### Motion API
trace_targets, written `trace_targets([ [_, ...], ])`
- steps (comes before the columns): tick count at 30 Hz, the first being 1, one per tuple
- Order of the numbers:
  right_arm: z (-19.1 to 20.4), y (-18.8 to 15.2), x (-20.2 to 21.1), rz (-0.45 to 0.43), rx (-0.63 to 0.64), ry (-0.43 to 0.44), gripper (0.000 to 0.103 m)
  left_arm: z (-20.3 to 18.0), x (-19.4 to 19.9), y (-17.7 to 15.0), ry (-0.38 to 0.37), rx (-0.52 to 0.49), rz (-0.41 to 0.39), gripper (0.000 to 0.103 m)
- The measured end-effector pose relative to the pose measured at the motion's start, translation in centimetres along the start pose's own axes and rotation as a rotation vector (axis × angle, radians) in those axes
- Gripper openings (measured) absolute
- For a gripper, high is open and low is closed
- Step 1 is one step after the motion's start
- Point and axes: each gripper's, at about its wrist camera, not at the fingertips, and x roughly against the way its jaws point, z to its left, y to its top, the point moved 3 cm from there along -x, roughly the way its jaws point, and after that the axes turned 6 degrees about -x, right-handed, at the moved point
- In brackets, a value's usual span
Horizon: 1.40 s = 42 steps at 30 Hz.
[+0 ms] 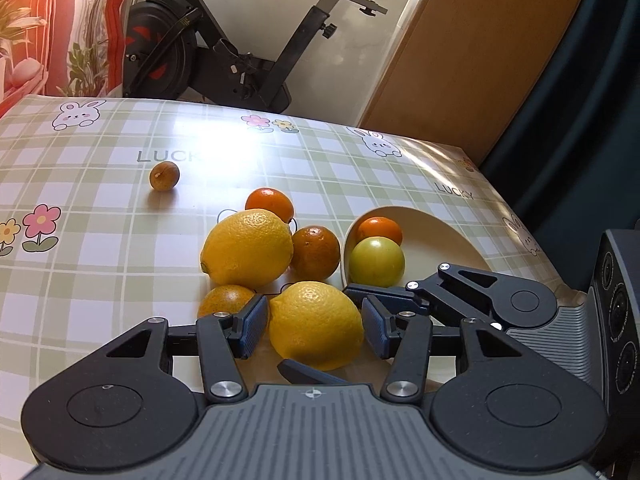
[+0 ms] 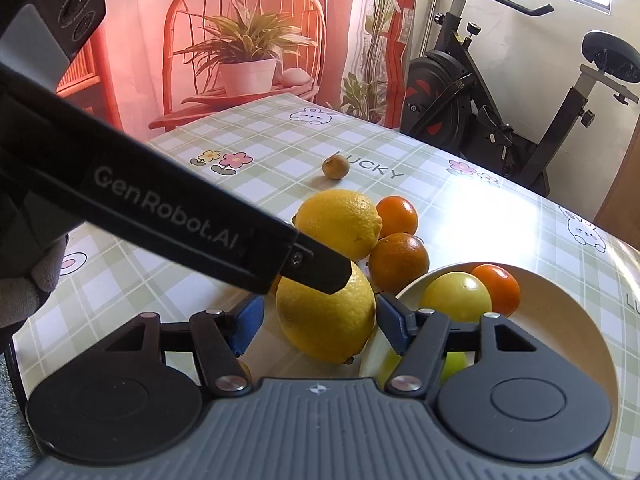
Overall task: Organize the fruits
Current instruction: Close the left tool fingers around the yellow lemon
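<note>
1. Checked green-and-white tablecloth [image 1: 100, 184] covers the table; all the fruit sits on it, loose pile near the middle, bowl at its right.
2. Cream bowl [image 1: 436, 236] is the likely collection point: it already holds a yellow-green fruit [image 1: 377, 262] and a small orange [image 1: 380, 230], touching each other against the near-left wall. Rest of the bowl is bare, so there's room.
3. Left gripper [image 1: 314, 326] has its fingers spread, one blue pad on each side of the near lemon [image 1: 316, 324]; small gaps on both sides, so it straddles the lemon, no grip.
4. Right gripper [image 2: 320, 320] is also open around that same lemon, right finger over the bowl rim. Two tools on one fruit is redundant; my guess is only one closes.
5. Far lemon [image 1: 248, 246] leans on a dark orange [image 1: 316, 252]; a brighter orange [image 1: 269, 204] sits behind them, another orange [image 1: 226, 300] is half hidden by the left finger.
6. Small brown fruit [image 1: 164, 176] lies alone, well apart from the pile. Probably picked last.
</note>
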Motion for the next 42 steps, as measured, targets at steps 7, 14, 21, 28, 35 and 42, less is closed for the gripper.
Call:
trace_targets([
  [7, 0.2, -0.1, -0.2, -0.009, -0.002, 0.000, 0.066, -0.1, -0.2, -0.5, 0.010, -0.011, 0.012, 0.054],
  [14, 0.8, -1.2, 0.6, -0.001, -0.027, 0.026, 0.064, 0.0, 0.4, -1.4, 0.025, -0.009, 0.012, 0.054],
  [21, 1.3, -1.6, 1.4, -0.018, -0.076, 0.044, 0.060, 0.7, 0.6, -1.9, 0.010, 0.015, 0.017, 0.055],
  [28, 0.5, -1.9, 0.9, -0.003, -0.127, 0.058, 0.055, 0.9, 0.4, -2.0, 0.002, 0.027, 0.006, 0.055],
  [35, 0.0, -2.2, 0.3, -0.010, -0.223, 0.081, 0.056, 0.5, 0.4, -2.0, 0.017, 0.021, 0.002, 0.056],
  [42, -0.2, -2.5, 1.2, -0.042, -0.267, 0.076, 0.056, -0.8, 1.2, -1.8, 0.038, 0.000, -0.016, 0.056],
])
